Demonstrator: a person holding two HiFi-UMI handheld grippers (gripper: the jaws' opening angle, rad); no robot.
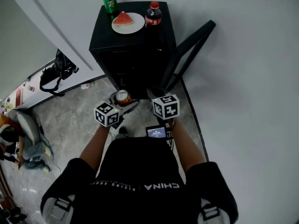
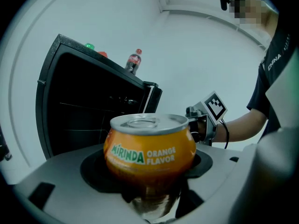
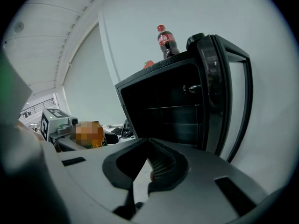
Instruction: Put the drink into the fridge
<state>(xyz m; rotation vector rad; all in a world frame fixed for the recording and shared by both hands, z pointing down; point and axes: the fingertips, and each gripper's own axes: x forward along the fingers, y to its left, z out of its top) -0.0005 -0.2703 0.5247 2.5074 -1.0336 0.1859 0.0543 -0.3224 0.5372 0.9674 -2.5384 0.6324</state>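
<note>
An orange Mirinda can stands upright between the jaws of my left gripper, which is shut on it; the left gripper view shows the can filling the space between the jaws. A black mini fridge stands just ahead with its door swung open to the right. Its dark inside with wire shelves shows in the right gripper view. My right gripper hovers beside the can, in front of the fridge, jaws together with nothing in them.
On the fridge top stand a green can, a plate with a watermelon slice and a cola bottle. A black bag and other clutter lie on the floor at the left. A white wall runs along the right.
</note>
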